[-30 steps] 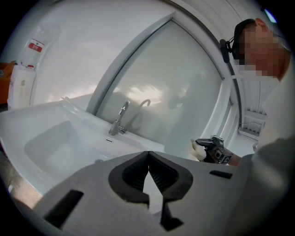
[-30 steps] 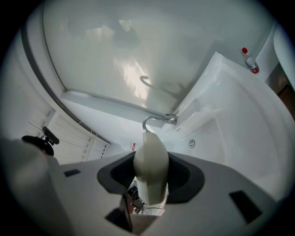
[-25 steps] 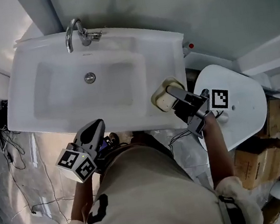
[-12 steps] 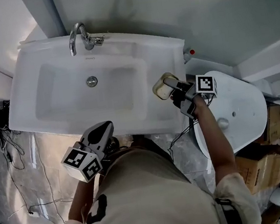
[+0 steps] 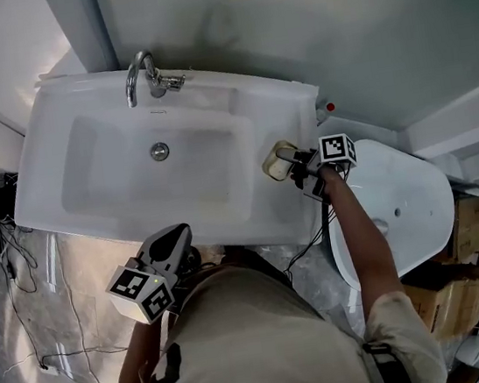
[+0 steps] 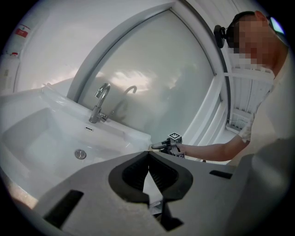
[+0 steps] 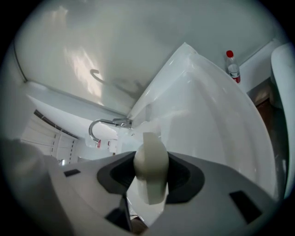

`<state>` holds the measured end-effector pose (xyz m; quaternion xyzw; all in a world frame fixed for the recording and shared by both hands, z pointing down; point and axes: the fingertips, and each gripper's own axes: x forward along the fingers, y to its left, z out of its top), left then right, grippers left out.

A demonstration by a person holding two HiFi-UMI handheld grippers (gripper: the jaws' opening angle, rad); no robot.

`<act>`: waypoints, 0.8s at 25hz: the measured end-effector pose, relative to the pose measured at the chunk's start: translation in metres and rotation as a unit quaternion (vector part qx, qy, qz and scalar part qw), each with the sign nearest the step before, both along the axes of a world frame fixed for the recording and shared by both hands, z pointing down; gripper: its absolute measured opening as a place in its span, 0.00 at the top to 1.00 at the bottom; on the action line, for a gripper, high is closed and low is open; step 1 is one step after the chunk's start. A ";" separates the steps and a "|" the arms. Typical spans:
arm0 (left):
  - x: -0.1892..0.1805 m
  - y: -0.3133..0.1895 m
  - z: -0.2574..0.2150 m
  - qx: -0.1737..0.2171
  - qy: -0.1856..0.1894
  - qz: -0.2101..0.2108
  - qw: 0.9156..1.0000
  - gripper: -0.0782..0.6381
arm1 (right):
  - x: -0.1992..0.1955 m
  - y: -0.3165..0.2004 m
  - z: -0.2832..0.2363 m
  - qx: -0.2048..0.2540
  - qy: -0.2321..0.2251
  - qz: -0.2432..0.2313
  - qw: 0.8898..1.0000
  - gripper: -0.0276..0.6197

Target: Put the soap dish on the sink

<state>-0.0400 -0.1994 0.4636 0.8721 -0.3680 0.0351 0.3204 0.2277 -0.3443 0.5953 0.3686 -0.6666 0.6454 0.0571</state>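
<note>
Cream soap dish (image 5: 276, 165) lower over sink (image 5: 226, 219)

The soap dish (image 5: 275, 165) is cream, the sink (image 5: 69, 113) white, the tap (image 5: 139, 71) silver, the bottle cap (image 7: 229, 54) red.

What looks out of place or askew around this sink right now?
Nothing spilled or broken. The soap dish is not resting freely: the right gripper clamps it at the sink's right edge. Oddly, a second, unmounted-looking white basin sits right of the sink.
</note>
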 end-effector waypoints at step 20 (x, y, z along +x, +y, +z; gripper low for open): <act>0.007 -0.021 0.008 -0.011 -0.025 -0.004 1.000 0.87 | 0.014 -0.036 0.045 0.013 0.128 -0.101 0.987 0.64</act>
